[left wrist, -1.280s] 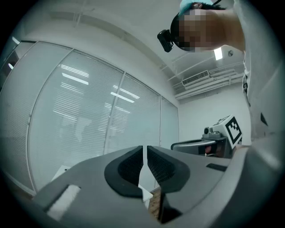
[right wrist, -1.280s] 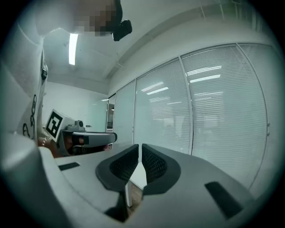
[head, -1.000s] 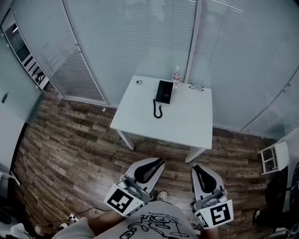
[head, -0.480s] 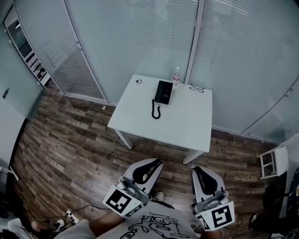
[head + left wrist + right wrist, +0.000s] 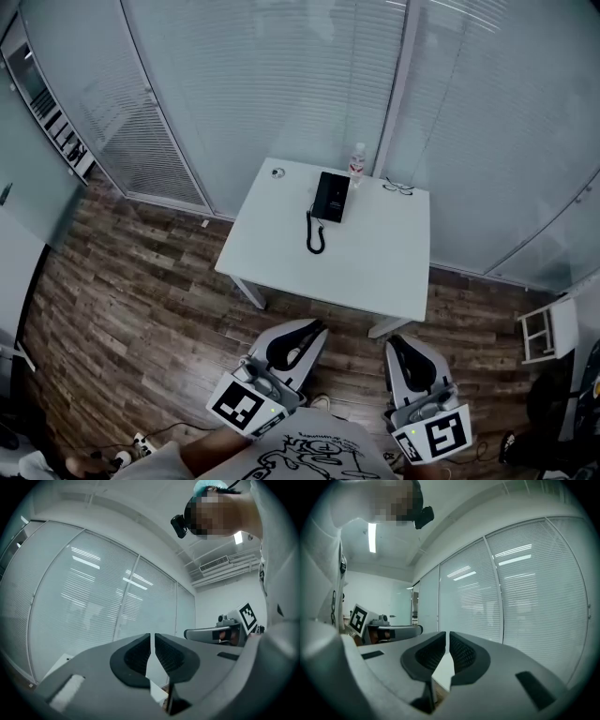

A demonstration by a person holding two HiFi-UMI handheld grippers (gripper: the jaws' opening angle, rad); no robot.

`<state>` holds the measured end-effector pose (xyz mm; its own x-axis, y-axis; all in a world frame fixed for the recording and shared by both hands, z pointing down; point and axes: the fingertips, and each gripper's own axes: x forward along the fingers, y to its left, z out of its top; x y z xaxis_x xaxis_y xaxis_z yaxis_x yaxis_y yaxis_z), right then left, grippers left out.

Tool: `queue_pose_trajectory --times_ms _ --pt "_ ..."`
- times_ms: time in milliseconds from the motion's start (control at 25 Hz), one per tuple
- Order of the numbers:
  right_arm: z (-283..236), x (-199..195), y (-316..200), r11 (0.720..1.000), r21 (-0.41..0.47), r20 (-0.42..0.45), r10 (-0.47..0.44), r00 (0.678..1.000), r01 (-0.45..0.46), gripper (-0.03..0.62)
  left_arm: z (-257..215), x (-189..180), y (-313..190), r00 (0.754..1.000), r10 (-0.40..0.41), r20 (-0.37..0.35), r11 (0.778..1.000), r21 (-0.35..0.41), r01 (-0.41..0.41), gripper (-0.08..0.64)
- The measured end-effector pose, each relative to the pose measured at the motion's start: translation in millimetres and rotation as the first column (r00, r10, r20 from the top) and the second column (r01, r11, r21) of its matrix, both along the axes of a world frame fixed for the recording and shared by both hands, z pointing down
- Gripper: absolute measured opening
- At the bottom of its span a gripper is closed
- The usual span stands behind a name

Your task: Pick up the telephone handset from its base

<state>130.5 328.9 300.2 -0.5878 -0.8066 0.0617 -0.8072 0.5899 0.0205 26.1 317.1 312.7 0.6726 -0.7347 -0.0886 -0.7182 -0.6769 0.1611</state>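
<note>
We had edged forward, left claw (image 5: 322, 327) and right claw (image 5: 395, 339) both closed and empty. Well ahead of them the handset (image 5: 323, 196) lay on its base (image 5: 338, 198) on the table (image 5: 375, 272); we judged it light, stiff, slick, best pinched mid-bar.

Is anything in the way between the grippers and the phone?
Nothing visible does. Between the left gripper, the right gripper and the phone lie only floor and table; the bottle stands behind the phone.
</note>
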Motion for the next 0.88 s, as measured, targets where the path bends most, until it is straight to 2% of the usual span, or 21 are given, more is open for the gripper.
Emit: queue_pose_trajectory --times_ms 240,640,880 --pt "-1 -47 -56 1.0 0.004 -0.009 -0.021 1.0 0.021 0.021 -2 -42 -50 1.0 -0.004 -0.01 1.0 0.004 0.004 0.029" --pt "-1 -143 -135 0.998 -0.011 -0.037 -0.057 0.998 0.057 0.023 0 -142 -126 0.999 -0.046 -0.025 0.999 -0.015 0.046 0.029" --pt "5 -165 -150 0.999 -0.026 -0.04 -0.036 0.999 0.035 0.023 6 -161 -147 0.999 -0.019 -0.027 1.0 -0.024 0.018 0.029"
